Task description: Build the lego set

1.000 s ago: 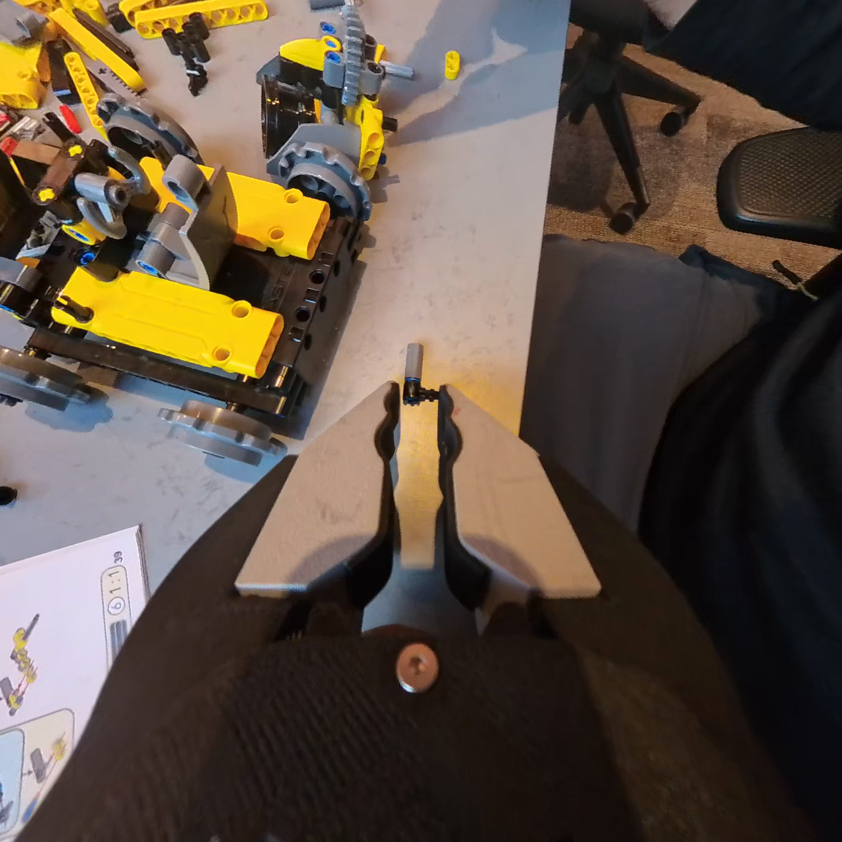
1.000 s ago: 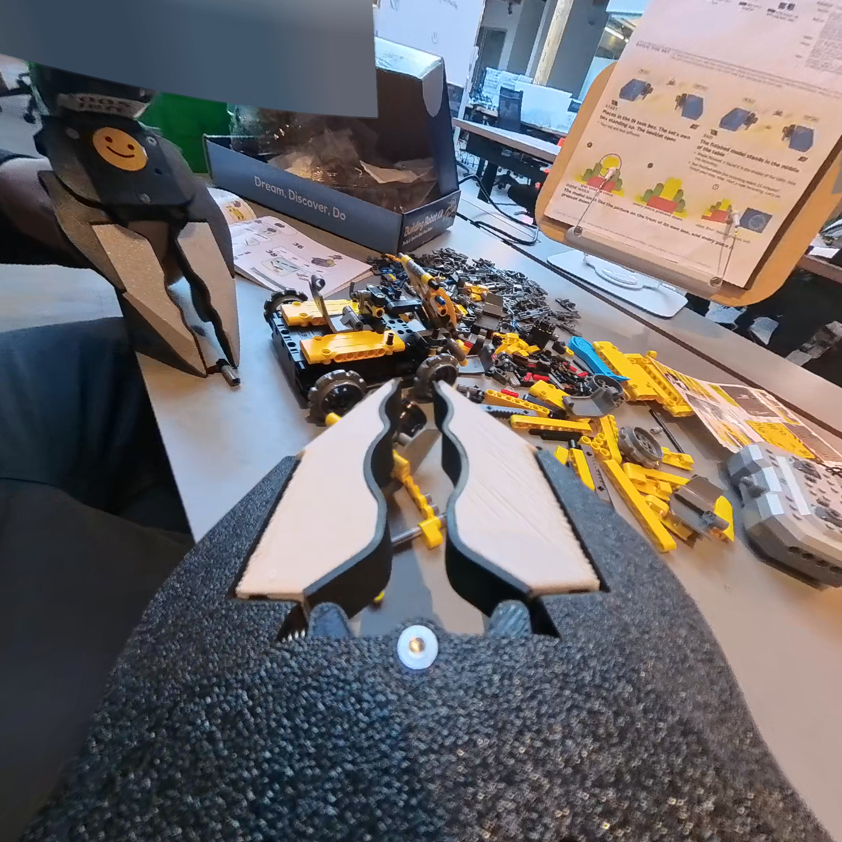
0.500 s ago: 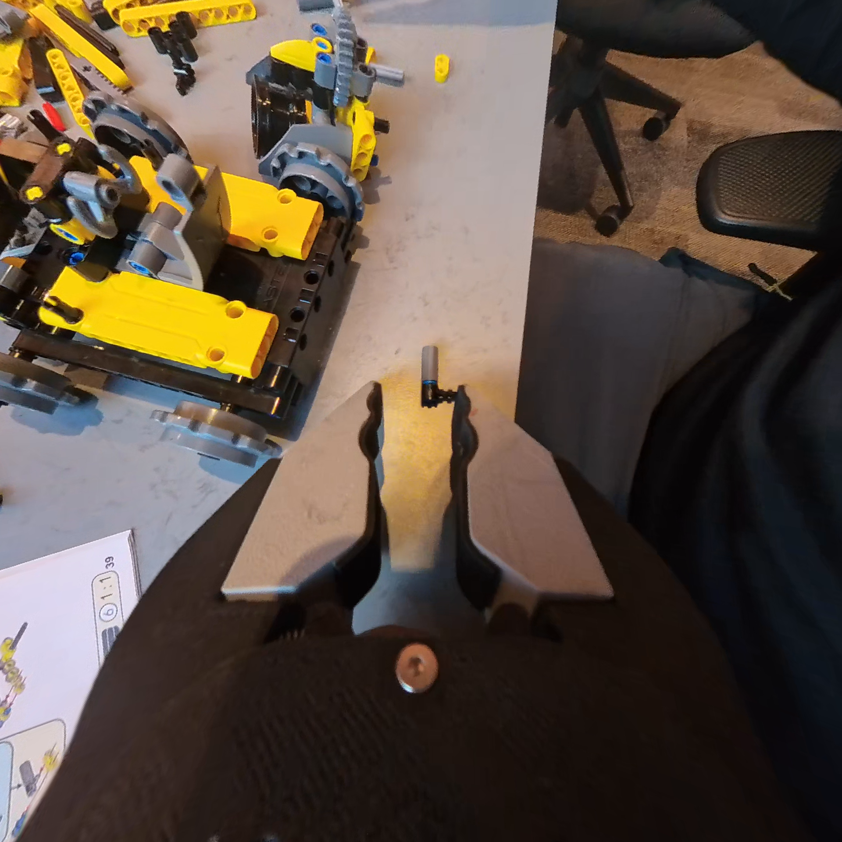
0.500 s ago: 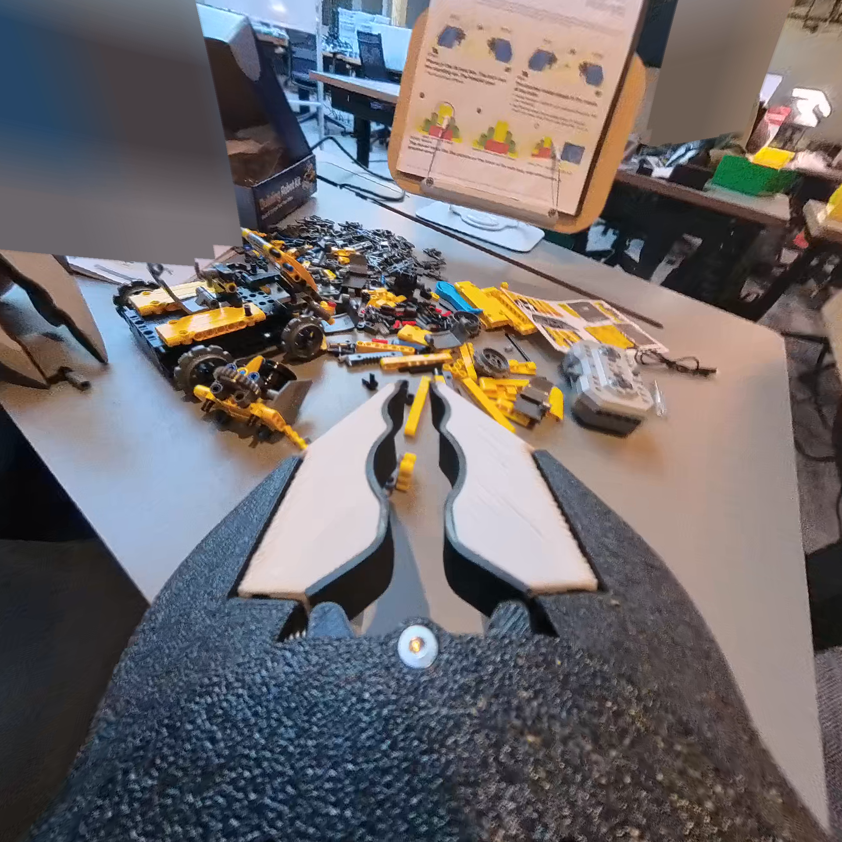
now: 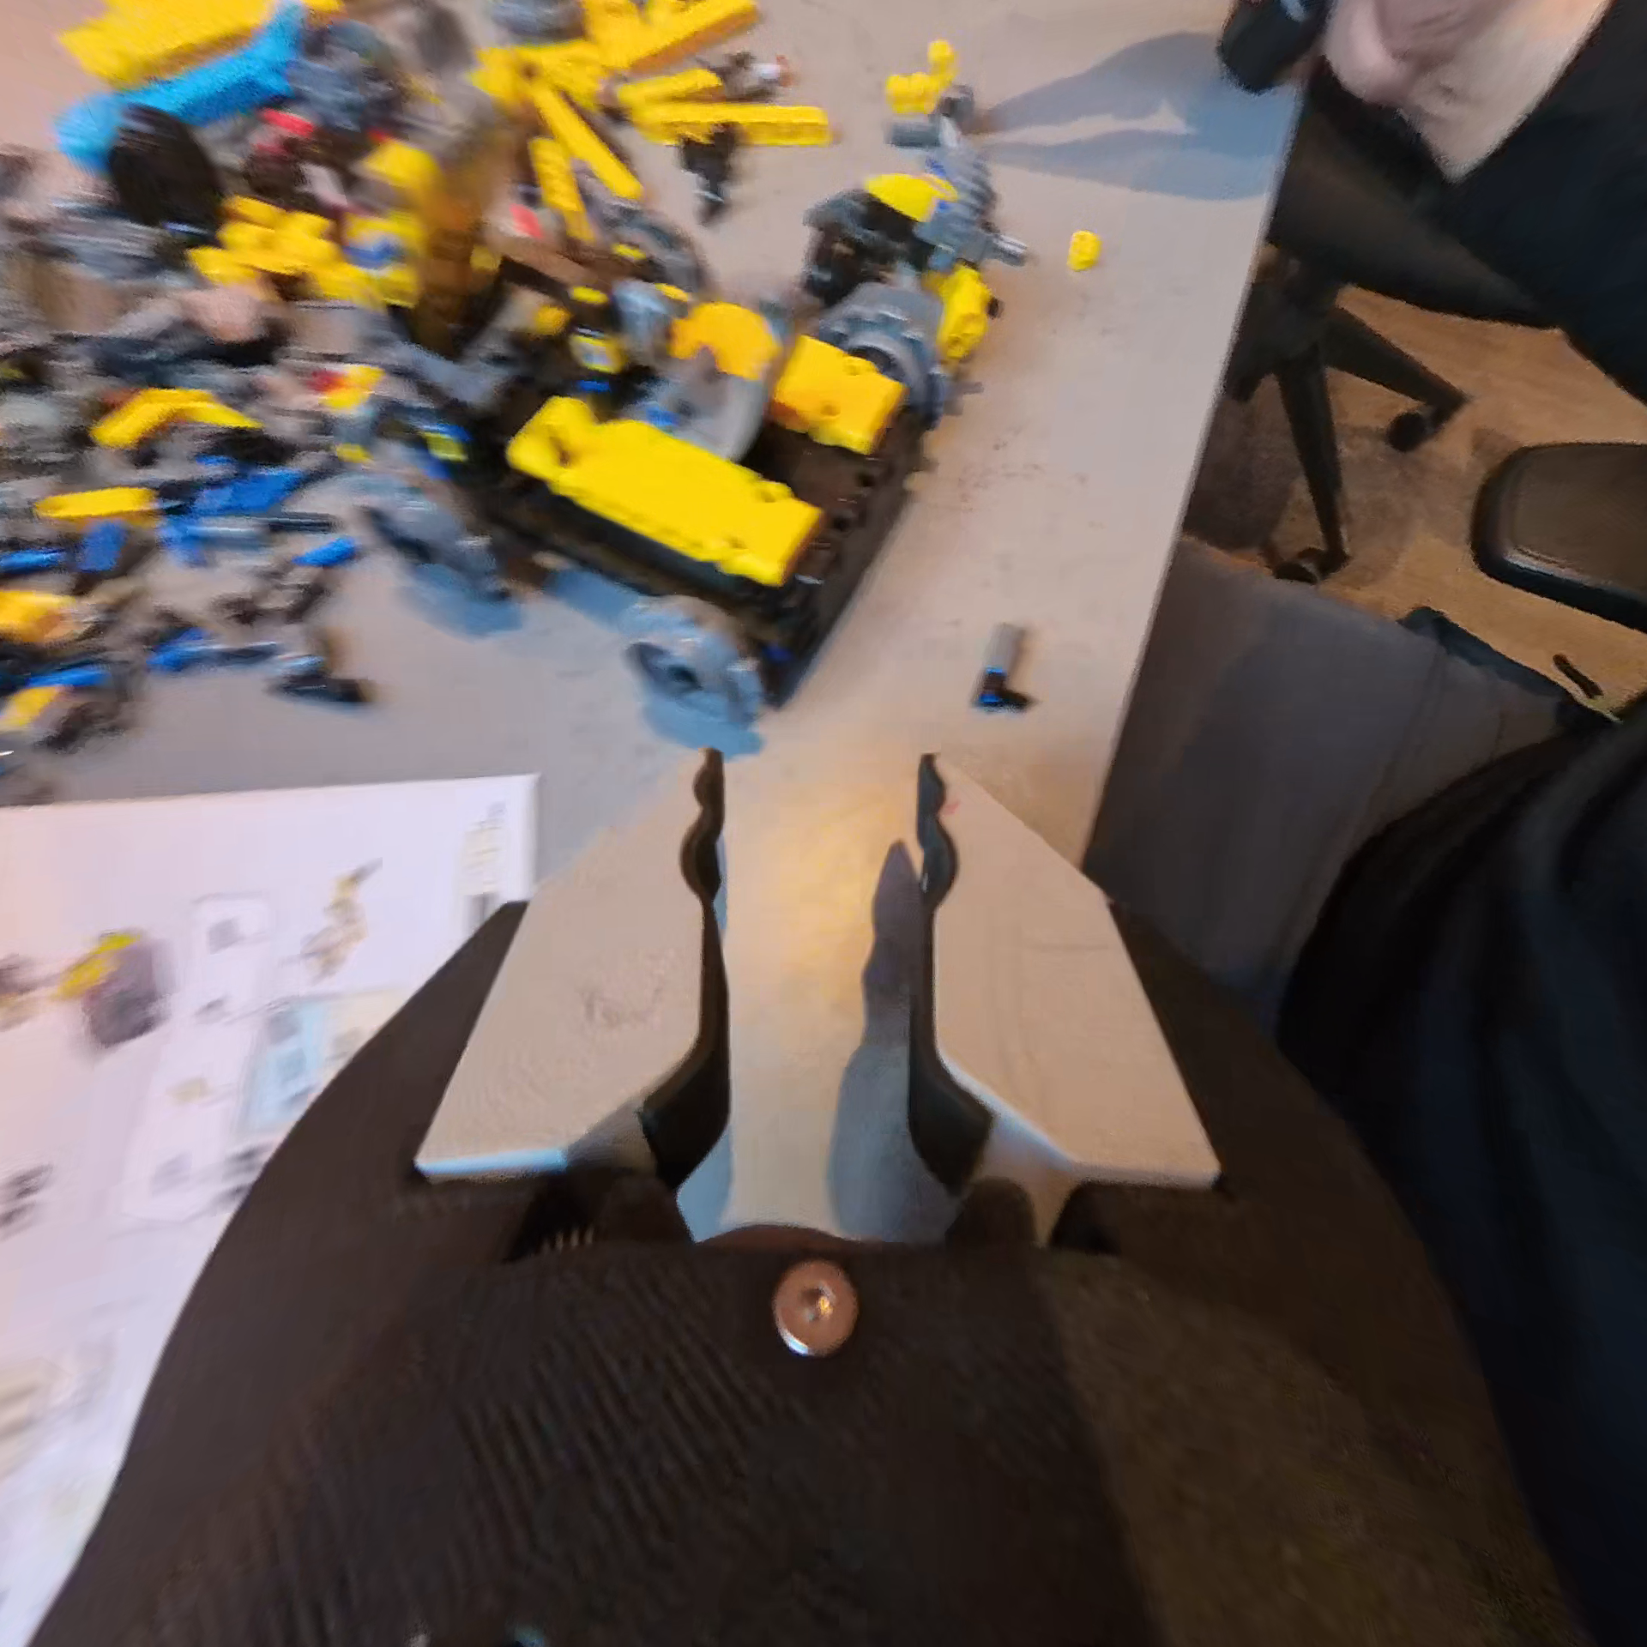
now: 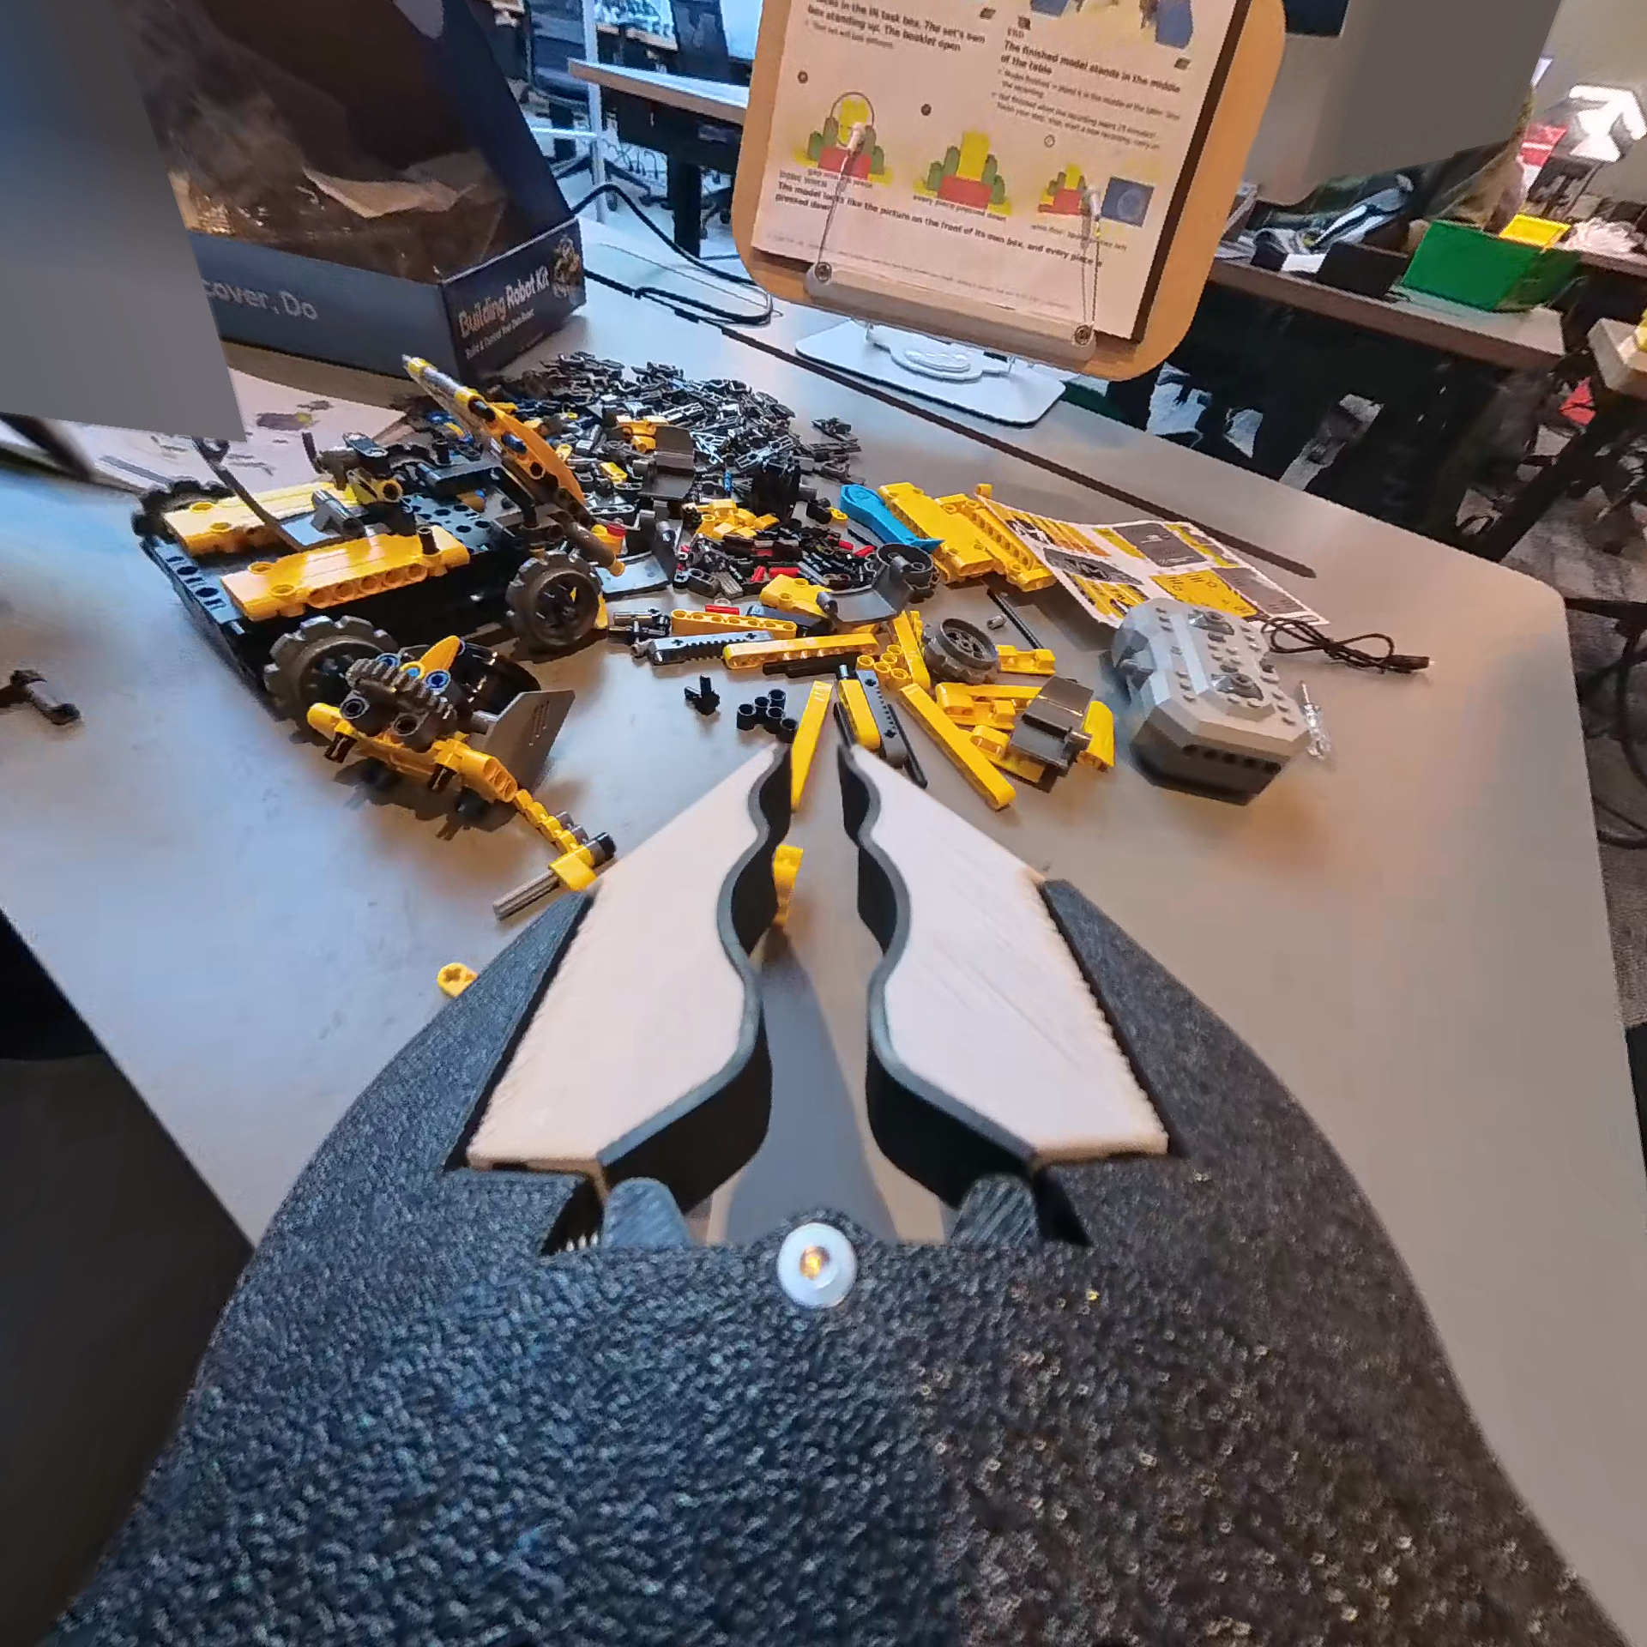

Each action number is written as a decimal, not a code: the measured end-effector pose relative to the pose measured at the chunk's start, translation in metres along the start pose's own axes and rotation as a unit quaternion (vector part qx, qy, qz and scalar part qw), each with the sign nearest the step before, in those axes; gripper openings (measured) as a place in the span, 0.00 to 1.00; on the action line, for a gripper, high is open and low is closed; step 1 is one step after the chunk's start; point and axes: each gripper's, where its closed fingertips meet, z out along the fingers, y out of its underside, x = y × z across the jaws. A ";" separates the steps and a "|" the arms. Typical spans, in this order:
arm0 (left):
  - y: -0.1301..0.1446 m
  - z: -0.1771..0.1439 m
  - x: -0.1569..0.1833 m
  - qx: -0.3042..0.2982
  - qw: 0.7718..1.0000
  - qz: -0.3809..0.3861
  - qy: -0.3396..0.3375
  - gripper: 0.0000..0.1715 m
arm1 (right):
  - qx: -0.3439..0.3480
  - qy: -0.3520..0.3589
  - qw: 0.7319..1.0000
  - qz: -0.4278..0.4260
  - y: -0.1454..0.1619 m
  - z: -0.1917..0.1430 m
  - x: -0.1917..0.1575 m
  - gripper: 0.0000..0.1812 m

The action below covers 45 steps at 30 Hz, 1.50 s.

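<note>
Left wrist view: left hand-held gripper (image 5: 815, 771) wide open, empty, above grey tabletop (image 5: 1025, 499); small grey-and-black pin (image 5: 1000, 667) just ahead, near the edge; likely light, stiff, best pinched across its grey barrel. Right wrist view: right hand-held gripper (image 6: 813, 757) narrowly parted, gripping nothing, hovering near loose yellow beams (image 6: 949, 731); half-built yellow vehicle (image 6: 356, 570) leftward.
</note>
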 end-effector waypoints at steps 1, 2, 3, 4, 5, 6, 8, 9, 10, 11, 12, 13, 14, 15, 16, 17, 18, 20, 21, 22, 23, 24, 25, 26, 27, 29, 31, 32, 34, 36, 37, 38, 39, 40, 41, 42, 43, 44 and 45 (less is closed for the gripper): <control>-0.005 -0.011 -0.016 0.003 1.000 -0.003 -0.017 0.22 | 0.006 -0.001 1.000 0.001 -0.002 0.001 0.001 0.05; -0.010 -0.020 -0.034 0.001 0.999 -0.002 -0.036 0.20 | 0.014 -0.002 1.000 0.002 -0.004 0.001 0.001 0.05; -0.015 -0.026 -0.051 -0.009 0.999 0.006 -0.047 0.19 | 0.022 -0.002 1.000 0.003 -0.006 0.002 0.002 0.05; -0.020 -0.027 -0.068 -0.022 0.998 0.020 -0.053 0.18 | 0.029 -0.002 1.000 0.005 -0.008 0.003 0.003 0.05; -0.025 -0.025 -0.087 -0.033 0.997 0.038 -0.063 0.16 | 0.037 -0.004 0.999 0.005 -0.011 0.004 0.003 0.05; -0.028 -0.020 -0.106 -0.043 0.995 0.059 -0.072 0.13 | 0.045 -0.004 0.999 0.004 -0.013 0.005 0.003 0.05; -0.024 -0.003 -0.137 -0.075 0.991 0.095 -0.061 0.07 | 0.052 -0.006 0.999 0.003 -0.015 0.008 0.004 0.05; -0.019 0.006 -0.149 -0.097 0.989 0.104 -0.051 0.06 | 0.051 -0.010 0.999 0.004 -0.015 0.009 0.003 0.06; -0.013 0.014 -0.158 -0.120 0.986 0.112 -0.039 0.05 | 0.049 -0.014 0.999 0.005 -0.015 0.010 0.003 0.06; -0.010 0.020 -0.165 -0.137 0.983 0.121 -0.031 0.05 | 0.048 -0.018 0.999 0.006 -0.015 0.011 0.002 0.06; -0.009 0.025 -0.169 -0.145 0.980 0.132 -0.024 0.05 | 0.047 -0.021 0.999 0.006 -0.014 0.012 0.002 0.06; -0.009 0.029 -0.172 -0.148 0.978 0.144 -0.016 0.04 | 0.047 -0.025 0.999 0.006 -0.015 0.012 0.001 0.06; -0.010 0.033 -0.173 -0.150 0.976 0.155 -0.010 0.02 | 0.049 -0.027 0.998 0.006 -0.015 0.011 0.000 0.06; -0.010 0.036 -0.172 -0.155 0.974 0.165 0.001 0.02 | 0.053 -0.027 0.998 0.006 -0.016 0.011 0.000 0.06; -0.008 0.038 -0.172 -0.164 0.971 0.175 0.009 0.02 | 0.056 -0.027 0.998 0.007 -0.016 0.010 0.001 0.06; -0.006 0.041 -0.174 -0.175 0.967 0.187 0.006 0.02 | 0.059 -0.028 0.998 0.008 -0.017 0.009 0.001 0.06; -0.003 0.043 -0.176 -0.187 0.963 0.196 0.007 0.02 | 0.063 -0.028 0.998 0.009 -0.018 0.008 0.001 0.06; -0.003 0.046 -0.176 -0.188 0.961 0.201 0.011 0.02 | 0.070 -0.027 0.997 0.011 -0.019 0.007 0.002 0.06; -0.002 0.046 -0.176 -0.191 0.961 0.199 0.014 0.02 | 0.072 -0.028 0.997 0.012 -0.020 0.006 0.002 0.06; -0.003 0.047 -0.176 -0.190 0.962 0.196 0.016 0.02 | 0.074 -0.029 0.997 0.012 -0.020 0.006 0.002 0.06; -0.003 0.047 -0.177 -0.190 0.962 0.195 0.016 0.03 | 0.074 -0.030 0.997 0.012 -0.020 0.006 0.001 0.06; -0.004 0.047 -0.177 -0.189 0.962 0.197 0.016 0.03 | 0.074 -0.031 0.997 0.012 -0.020 0.006 0.001 0.06; -0.003 0.048 -0.176 -0.190 0.961 0.198 0.019 0.03 | 0.074 -0.032 0.997 0.012 -0.020 0.006 0.001 0.06; -0.003 0.048 -0.176 -0.190 0.961 0.198 0.023 0.01 | 0.074 -0.033 0.997 0.012 -0.020 0.006 0.001 0.06; -0.003 0.048 -0.175 -0.189 0.962 0.198 0.024 0.01 | 0.074 -0.033 0.997 0.012 -0.020 0.006 0.000 0.06; -0.003 0.048 -0.175 -0.190 0.961 0.200 0.024 0.01 | 0.074 -0.034 0.997 0.012 -0.020 0.006 0.000 0.06; -0.003 0.047 -0.175 -0.191 0.961 0.201 0.017 0.01 | 0.077 -0.034 0.996 0.013 -0.021 0.005 0.000 0.06; -0.003 0.047 -0.176 -0.191 0.961 0.199 0.009 0.01 | 0.081 -0.034 0.996 0.013 -0.022 0.004 0.000 0.06; -0.003 0.043 -0.179 -0.189 0.963 0.192 -0.007 0.01 | 0.094 -0.038 0.995 0.013 -0.025 0.001 0.000 0.06; -0.006 0.035 -0.179 -0.183 0.966 0.180 -0.022 0.01 | 0.096 -0.045 0.994 0.014 -0.025 -0.003 -0.003 0.06; -0.008 0.029 -0.178 -0.178 0.968 0.176 -0.032 0.01 | 0.089 -0.048 0.995 0.013 -0.023 -0.004 -0.004 0.06; -0.010 0.021 -0.177 -0.170 0.969 0.172 -0.044 0.01 | 0.079 -0.051 0.996 0.010 -0.020 -0.006 -0.006 0.06; -0.012 0.012 -0.174 -0.163 0.971 0.166 -0.054 0.01 | 0.068 -0.054 0.996 0.007 -0.016 -0.007 -0.008 0.06; -0.014 0.003 -0.169 -0.155 0.973 0.158 -0.062 0.01 | 0.052 -0.060 0.997 0.008 -0.012 -0.008 -0.011 0.06; -0.015 -0.006 -0.161 -0.147 0.976 0.148 -0.068 0.01 | 0.035 -0.065 0.997 0.009 -0.007 -0.009 -0.013 0.07; -0.015 -0.013 -0.151 -0.137 0.979 0.138 -0.069 0.01 | 0.020 -0.070 0.997 0.011 -0.003 -0.010 -0.015 0.08; -0.014 -0.020 -0.139 -0.128 0.981 0.127 -0.067 0.01 | 0.007 -0.077 0.997 0.014 0.000 -0.010 -0.018 0.08; -0.011 -0.025 -0.126 -0.121 0.983 0.118 -0.066 0.01 | -0.006 -0.084 0.996 0.020 0.003 -0.010 -0.022 0.08; -0.007 -0.029 -0.112 -0.117 0.985 0.109 -0.065 0.01 | -0.017 -0.093 0.995 0.025 0.006 -0.009 -0.027 0.09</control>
